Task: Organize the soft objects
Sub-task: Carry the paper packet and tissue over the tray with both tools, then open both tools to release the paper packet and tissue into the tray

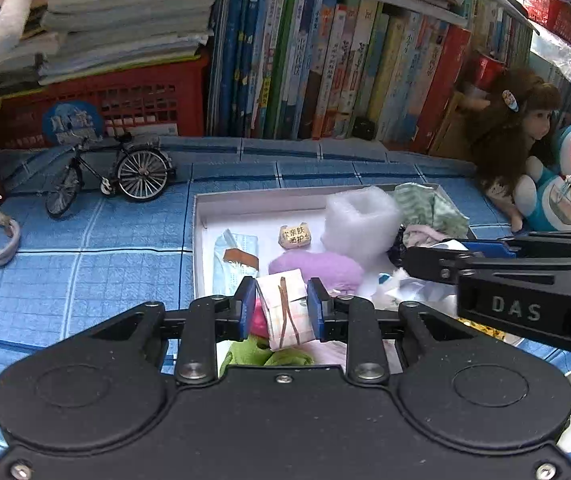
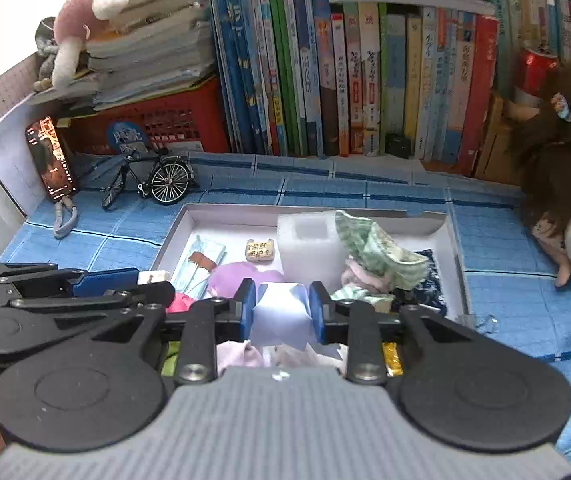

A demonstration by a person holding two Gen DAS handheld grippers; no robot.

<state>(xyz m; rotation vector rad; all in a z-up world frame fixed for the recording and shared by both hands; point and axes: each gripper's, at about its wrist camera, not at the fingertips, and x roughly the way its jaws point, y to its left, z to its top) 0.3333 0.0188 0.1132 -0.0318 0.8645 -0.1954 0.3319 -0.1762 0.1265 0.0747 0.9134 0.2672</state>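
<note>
Over a white tray on a blue checked cloth, the left gripper pinches a folded pink patterned cloth between nearly closed jaws, while the right gripper squeezes a pale blue-white soft bundle, jaws narrow. Both loads hang above the tray's heap of soft things, so the placing step looks in hand; next, each needs a bare spot and a gentle release. Behind, a model bicycle, red basket, shelved books and a doll.

Both wrist cameras look steeply down, close over the shared white tray, toward the bookshelf.
</note>
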